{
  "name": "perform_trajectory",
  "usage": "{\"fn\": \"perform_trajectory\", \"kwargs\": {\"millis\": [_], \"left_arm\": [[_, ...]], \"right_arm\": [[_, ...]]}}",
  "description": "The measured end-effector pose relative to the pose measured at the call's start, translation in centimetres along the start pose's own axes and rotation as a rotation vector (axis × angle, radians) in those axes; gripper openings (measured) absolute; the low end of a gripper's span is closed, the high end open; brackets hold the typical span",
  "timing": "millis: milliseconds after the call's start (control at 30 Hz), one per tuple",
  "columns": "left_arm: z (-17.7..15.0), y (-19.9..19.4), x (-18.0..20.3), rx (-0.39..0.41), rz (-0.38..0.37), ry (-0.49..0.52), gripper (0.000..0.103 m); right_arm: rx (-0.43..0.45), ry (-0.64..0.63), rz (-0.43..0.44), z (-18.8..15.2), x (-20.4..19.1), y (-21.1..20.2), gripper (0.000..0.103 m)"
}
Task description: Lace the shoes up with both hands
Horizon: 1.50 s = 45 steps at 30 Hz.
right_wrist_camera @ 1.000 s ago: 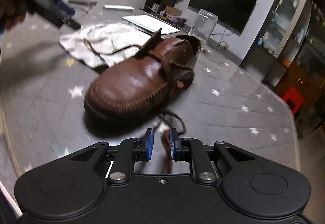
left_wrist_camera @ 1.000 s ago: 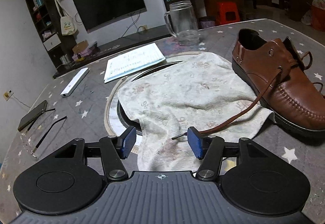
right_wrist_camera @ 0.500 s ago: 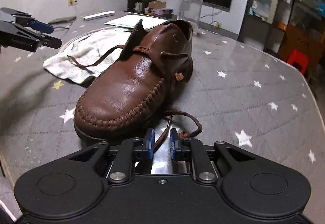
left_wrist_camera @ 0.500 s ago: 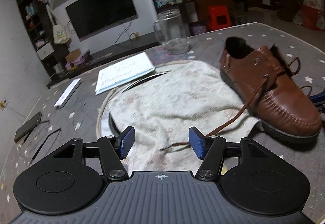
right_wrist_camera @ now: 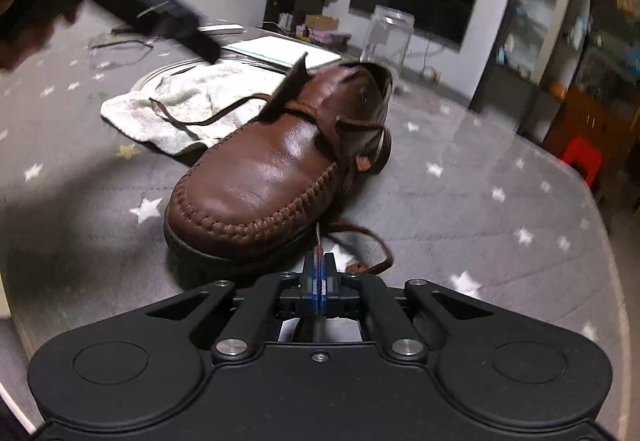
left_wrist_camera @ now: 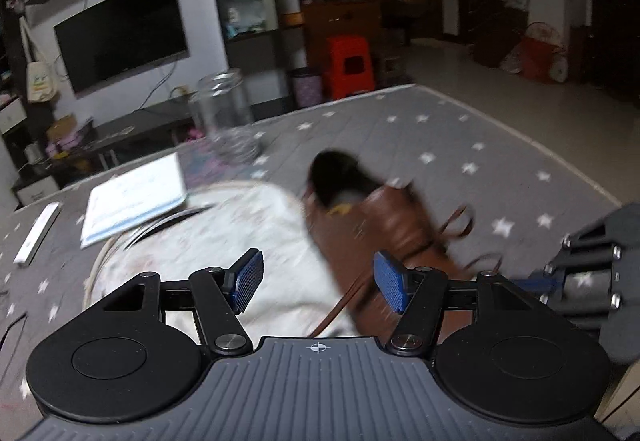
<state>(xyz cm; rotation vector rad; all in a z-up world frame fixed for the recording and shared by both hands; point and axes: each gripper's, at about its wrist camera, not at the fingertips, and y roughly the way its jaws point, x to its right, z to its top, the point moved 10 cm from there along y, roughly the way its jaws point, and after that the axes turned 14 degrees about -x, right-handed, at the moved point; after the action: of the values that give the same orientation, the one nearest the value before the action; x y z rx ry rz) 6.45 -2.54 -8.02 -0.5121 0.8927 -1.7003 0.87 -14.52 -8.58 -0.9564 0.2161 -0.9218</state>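
A brown leather shoe (right_wrist_camera: 276, 169) lies on the grey starred table, toe toward the right wrist camera. My right gripper (right_wrist_camera: 319, 273) is shut on the end of its right brown lace (right_wrist_camera: 360, 233), just in front of the toe. The left lace (right_wrist_camera: 208, 119) trails over a white cloth (right_wrist_camera: 180, 101). In the left wrist view the shoe (left_wrist_camera: 384, 233) is blurred, and my left gripper (left_wrist_camera: 318, 277) is open and empty above the cloth (left_wrist_camera: 240, 233), with the left lace (left_wrist_camera: 340, 309) running under its right finger. The right gripper's body (left_wrist_camera: 592, 273) shows at the right.
A glass jar (right_wrist_camera: 386, 35) stands behind the shoe, with a white booklet (right_wrist_camera: 280, 51) and a white bar (left_wrist_camera: 38, 233) to the left. A round recess in the table (left_wrist_camera: 160, 229) lies under the cloth. The table edge (left_wrist_camera: 560, 157) curves at the right.
My right gripper has closed fully onto the right lace end. My left gripper has swung to the right and risen, still open, so the shoe sits nearer its middle.
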Motion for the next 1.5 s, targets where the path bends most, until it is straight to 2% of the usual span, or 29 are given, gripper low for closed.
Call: {"fn": "perform_trajectory", "kwargs": {"millis": [200,300,400,500,667,767,1000,1133,1500], "left_arm": [[2.9,2.3,1.1,-0.058,-0.036,-0.048,0.061],[3.1,3.8,1.0,-0.112,-0.106,-0.108,0.040],[3.0,4.9,0.7,-0.148,-0.135,-0.151,0.025],[2.8,5.0,0.5,-0.150,-0.156,-0.155,0.020],[2.5,4.9,0.2,-0.149,-0.179,-0.157,0.017],[2.2,3.9,-1.5,-0.144,-0.198,-0.171,0.016],[1.3,4.0,-3.3,-0.122,-0.280,-0.237,0.016],[1.2,4.1,-3.9,-0.115,-0.317,-0.259,0.016],[0.9,4.2,-4.2,-0.107,-0.345,-0.260,0.016]], "right_arm": [[0.040,-0.115,-0.060,0.8,0.3,-1.9,0.002],[0.061,-0.171,-0.084,1.2,0.6,-2.8,0.002],[0.080,-0.203,-0.093,1.7,0.7,-3.5,0.002],[0.091,-0.231,-0.090,2.2,0.5,-3.8,0.002],[0.110,-0.288,-0.077,3.5,0.0,-3.9,0.002],[0.127,-0.325,-0.075,4.4,-0.3,-3.9,0.002],[0.174,-0.457,-0.099,8.0,-1.7,-2.8,0.002],[0.170,-0.534,-0.117,9.2,-2.2,-1.6,0.002],[0.154,-0.668,-0.113,10.4,-4.0,1.0,0.002]]}}
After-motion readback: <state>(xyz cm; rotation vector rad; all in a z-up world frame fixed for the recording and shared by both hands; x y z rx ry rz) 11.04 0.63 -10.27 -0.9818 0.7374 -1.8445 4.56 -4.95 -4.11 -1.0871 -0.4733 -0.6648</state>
